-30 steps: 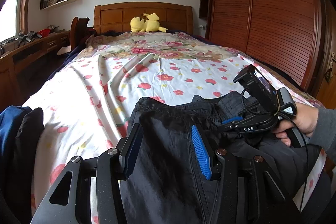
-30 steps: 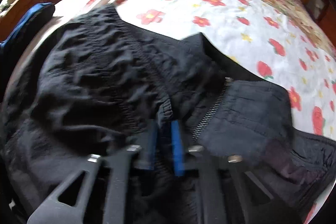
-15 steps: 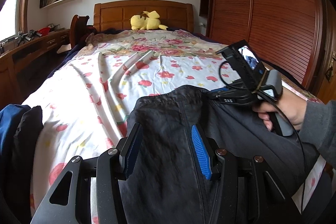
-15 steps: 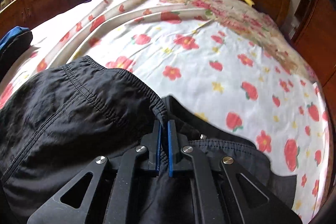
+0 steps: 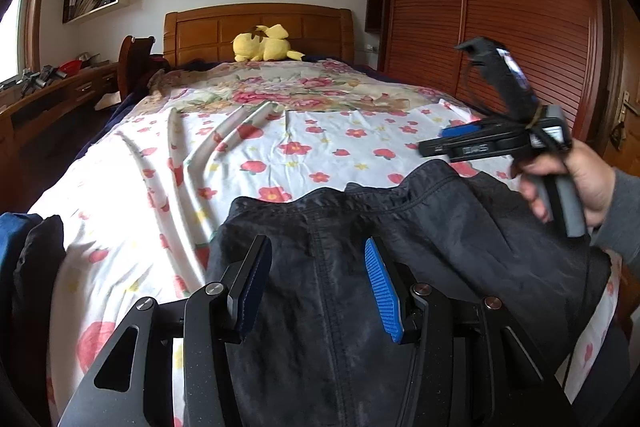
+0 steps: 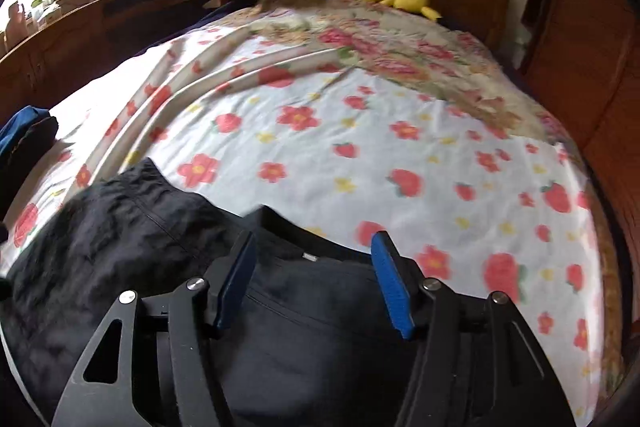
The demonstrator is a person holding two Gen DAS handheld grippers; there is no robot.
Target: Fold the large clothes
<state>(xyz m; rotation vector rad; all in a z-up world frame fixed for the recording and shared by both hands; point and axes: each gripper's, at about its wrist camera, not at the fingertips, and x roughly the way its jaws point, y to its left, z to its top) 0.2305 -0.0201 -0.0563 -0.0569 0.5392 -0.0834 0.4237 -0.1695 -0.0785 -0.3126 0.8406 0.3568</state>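
A black garment (image 5: pixel 420 247) lies spread on the near end of the bed (image 5: pixel 280 155), its hem edge facing the headboard. It also shows in the right wrist view (image 6: pixel 120 227). My left gripper (image 5: pixel 316 259) is open and empty, hovering above the garment's middle. My right gripper (image 6: pixel 312 259) is open and empty, just above the garment's far edge. In the left wrist view the right gripper (image 5: pixel 444 143) is held in a hand at the right, lifted clear of the cloth.
A yellow plush toy (image 5: pixel 264 45) sits by the wooden headboard (image 5: pixel 256 27). Dark and blue clothes (image 5: pixel 24 267) are piled at the bed's left edge. A wooden wardrobe (image 5: pixel 500 19) stands right, a desk (image 5: pixel 52 91) left.
My right gripper pulled the garment's edge up toward the headboard, then opened and let go of it. It has risen off the cloth. The left gripper stayed open in place.
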